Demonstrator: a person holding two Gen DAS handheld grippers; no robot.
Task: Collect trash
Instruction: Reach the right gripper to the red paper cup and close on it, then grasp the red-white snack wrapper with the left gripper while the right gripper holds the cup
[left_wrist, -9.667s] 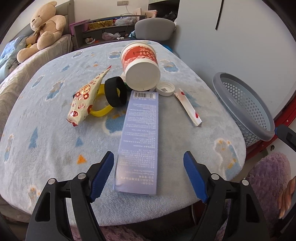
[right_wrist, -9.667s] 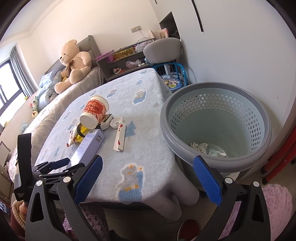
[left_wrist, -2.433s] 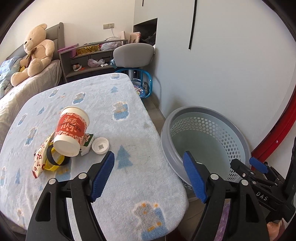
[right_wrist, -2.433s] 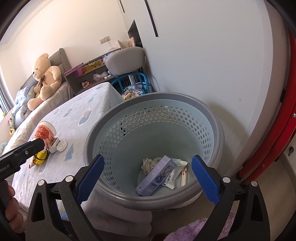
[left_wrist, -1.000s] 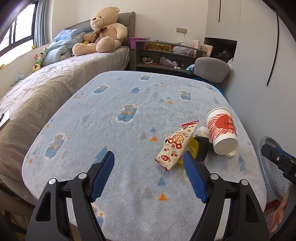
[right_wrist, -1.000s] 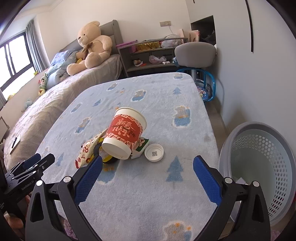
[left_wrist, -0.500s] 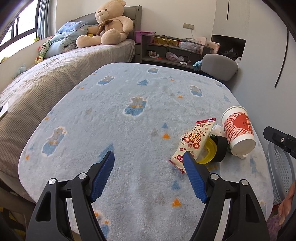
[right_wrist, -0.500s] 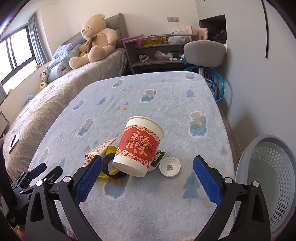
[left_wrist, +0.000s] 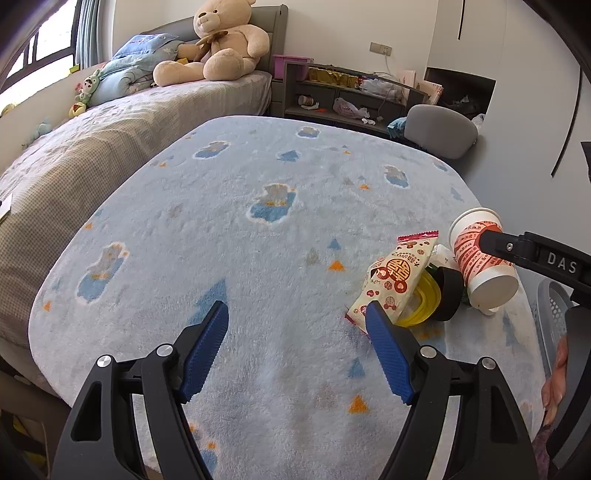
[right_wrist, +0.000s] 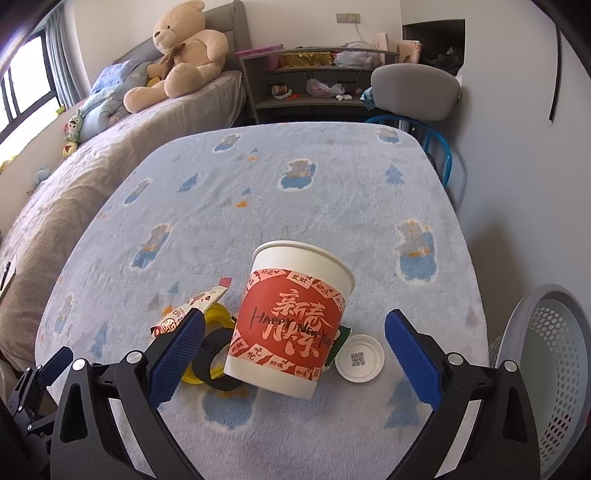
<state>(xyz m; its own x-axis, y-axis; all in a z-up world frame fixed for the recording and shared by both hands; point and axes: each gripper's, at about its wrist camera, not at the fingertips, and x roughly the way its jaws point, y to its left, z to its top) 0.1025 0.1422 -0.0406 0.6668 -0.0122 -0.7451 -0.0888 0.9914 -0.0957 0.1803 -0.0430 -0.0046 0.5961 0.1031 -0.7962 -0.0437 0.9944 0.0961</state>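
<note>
Since the last drop into the grey perforated plastic basket (right_wrist: 546, 369), both grippers have swung back over the table with the fuzzy light-blue bear-print cover (right_wrist: 332, 192). A second ago the right gripper (right_wrist: 293, 341) saw the trash pile from further off; now the red-and-white paper cup (right_wrist: 291, 321), lying tipped on its side, fills the space ahead of its jaws. Jaws stand wide, nothing between the pads, cup not yet touched.

Left gripper (left_wrist: 297, 334) also wide and empty, barely shifted in the last half second. It hangs over bare cover with the red-patterned cream snack wrapper (left_wrist: 395, 277) just past its right fingertip.

Remaining pile, all clustered near the table's basket-side edge:
- cup, leaning on the rest
- wrapper
- yellow tape ring (left_wrist: 424, 302) and black tape roll (right_wrist: 218, 362), touching each other, partly under the cup
- round white plastic lid (right_wrist: 360, 356), just beside the cup's base

Box and thin sachet are gone from the table. My read: cup goes next, right gripper; wrapper likely for the left.
</note>
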